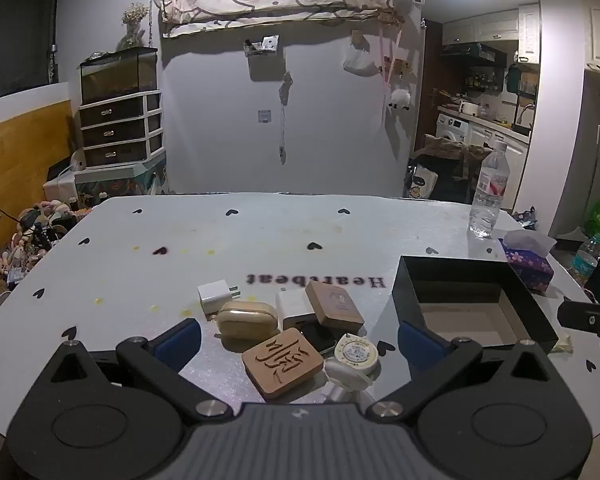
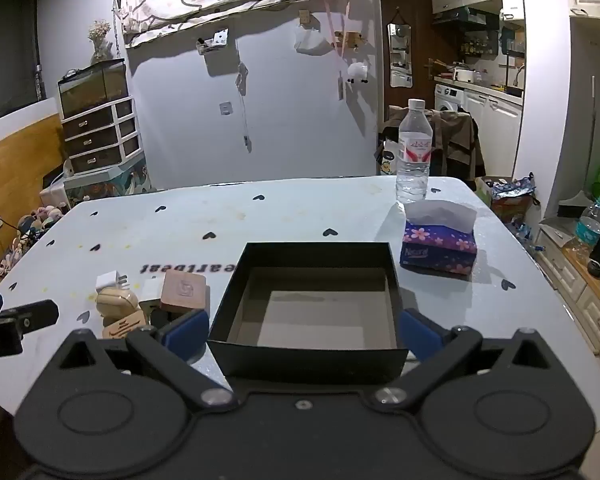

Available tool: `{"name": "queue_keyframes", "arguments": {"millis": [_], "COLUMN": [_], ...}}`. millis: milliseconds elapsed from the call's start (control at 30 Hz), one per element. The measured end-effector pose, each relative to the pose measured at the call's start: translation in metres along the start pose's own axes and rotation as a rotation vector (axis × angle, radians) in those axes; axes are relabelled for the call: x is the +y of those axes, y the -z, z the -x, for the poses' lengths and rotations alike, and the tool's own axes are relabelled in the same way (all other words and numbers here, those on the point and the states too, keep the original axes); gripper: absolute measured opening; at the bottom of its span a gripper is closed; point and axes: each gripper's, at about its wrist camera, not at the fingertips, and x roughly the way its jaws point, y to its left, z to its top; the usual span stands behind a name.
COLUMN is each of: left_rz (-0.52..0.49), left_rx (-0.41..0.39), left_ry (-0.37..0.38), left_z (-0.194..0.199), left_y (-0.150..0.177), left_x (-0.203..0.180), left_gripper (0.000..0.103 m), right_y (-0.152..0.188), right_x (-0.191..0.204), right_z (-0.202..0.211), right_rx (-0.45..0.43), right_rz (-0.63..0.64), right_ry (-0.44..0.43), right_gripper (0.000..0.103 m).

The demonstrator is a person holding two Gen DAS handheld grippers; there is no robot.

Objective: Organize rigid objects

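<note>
- Your left claw (image 1: 299, 336) is spread wide and grasps nothing; it hangs tilted down over the heap of small things near the table's (image 1: 260, 232) front edge.
- Your right claw (image 2: 304, 330) is likewise released and empty, its jaws standing either side of the near wall of the open black box (image 2: 316, 258).
- The heap lies just left of the box: a carved wooden block (image 1: 283, 362), a tan case (image 1: 246, 318), a white charger (image 1: 213, 297), a brown square box (image 1: 334, 306) and a round white tape measure (image 1: 358, 354), several touching or overlapping.
- Take the carved block first, I judge: it lies nearest and on top; close on its flat sides.
- The left view shows the whole heap; the right view shows the box's bare floor, a tissue pack (image 2: 438, 246) and a water bottle (image 2: 414, 152) beyond.
</note>
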Motion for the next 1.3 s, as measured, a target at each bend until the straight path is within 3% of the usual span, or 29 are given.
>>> {"name": "queue_keyframes", "arguments": {"millis": [1300], "left_rz": [0.000], "left_rx": [-0.001], "left_ry": [-0.001], "left_z": [0.0001], "left_y": [0.0000], "left_x": [0.0002], "left_gripper": [0.103], "right_y": [0.0018], "right_x": [-0.0001], "right_z": [-0.0070], "right_rx": [0.010], "right_rz": [-0.004], "right_ry": [-0.004], "right_gripper": [0.102]}}
